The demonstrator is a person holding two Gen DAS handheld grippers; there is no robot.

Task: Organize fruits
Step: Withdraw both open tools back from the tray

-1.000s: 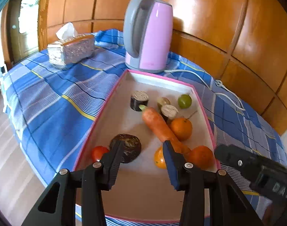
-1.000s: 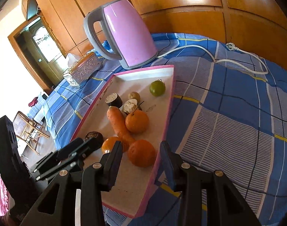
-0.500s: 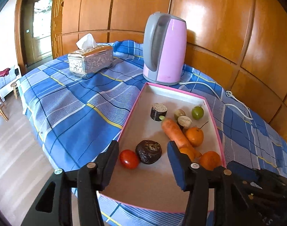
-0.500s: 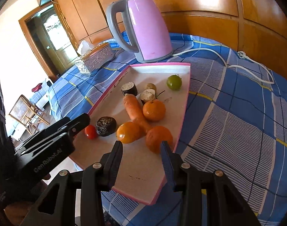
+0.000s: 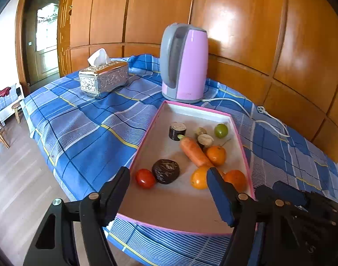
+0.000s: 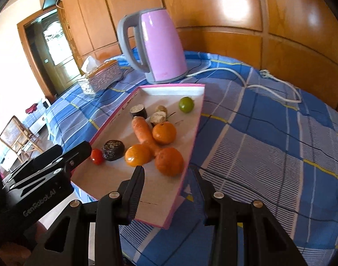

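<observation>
Fruits and carrot (image 5: 194, 151) in tray (image 5: 146, 137), kettle (image 5: 184, 62) behind it, tissue box (image 5: 103, 78) to kettle's left.

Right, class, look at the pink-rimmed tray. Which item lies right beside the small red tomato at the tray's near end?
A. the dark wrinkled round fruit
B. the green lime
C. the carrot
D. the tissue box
A: in the left wrist view the dark wrinkled round fruit sits right against the tomato, while the carrot and the lime lie further up the tray.
</observation>
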